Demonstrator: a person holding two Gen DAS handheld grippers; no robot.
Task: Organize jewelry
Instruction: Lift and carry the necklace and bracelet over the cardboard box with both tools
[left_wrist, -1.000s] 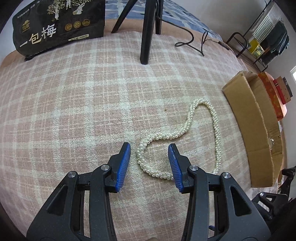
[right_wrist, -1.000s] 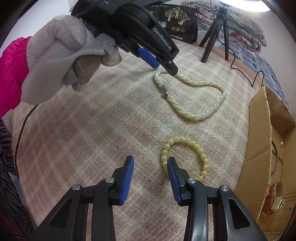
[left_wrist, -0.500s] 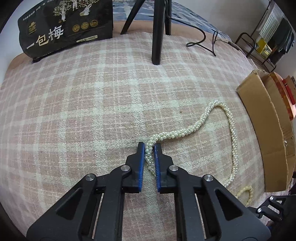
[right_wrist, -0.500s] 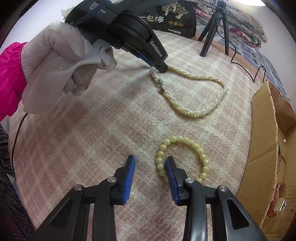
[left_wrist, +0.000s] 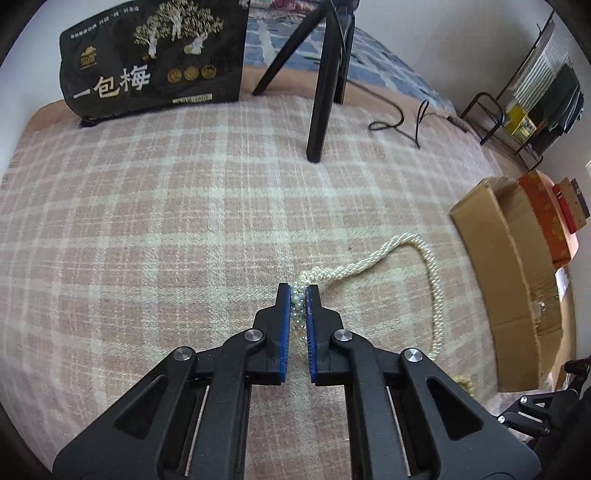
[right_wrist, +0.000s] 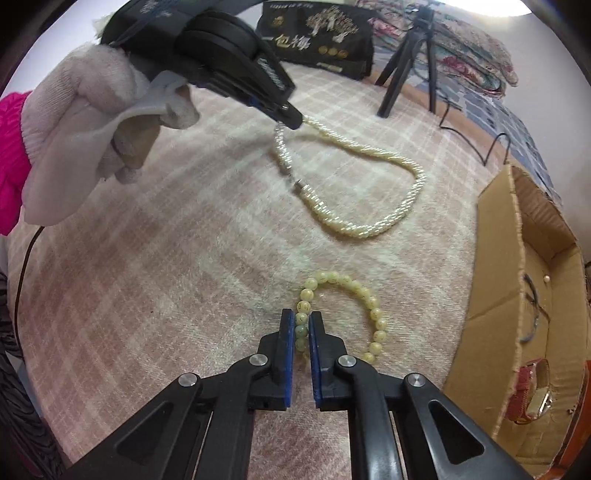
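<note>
A white pearl necklace (left_wrist: 432, 280) lies looped on the pink plaid cloth; it also shows in the right wrist view (right_wrist: 373, 155). My left gripper (left_wrist: 299, 295) is shut on the necklace near its clasp end, and shows from outside in the right wrist view (right_wrist: 291, 120). A pale yellow bead bracelet (right_wrist: 354, 291) lies nearer the front. My right gripper (right_wrist: 302, 321) is shut on the bracelet's left side, both resting on the cloth. An open cardboard box (right_wrist: 517, 266) stands at the right, also in the left wrist view (left_wrist: 491, 266).
The box holds a red-strap watch (right_wrist: 532, 391) and other small pieces. A black tripod (left_wrist: 325, 85) and its cable (left_wrist: 402, 122) stand at the back. A black printed bag (left_wrist: 151, 62) stands at the back left. A gloved hand (right_wrist: 88, 140) holds the left gripper.
Both grippers have closed: the left on the pearl necklace, bunching and pulling its end, the right on the bead bracelet. Both were open a second ago.
</note>
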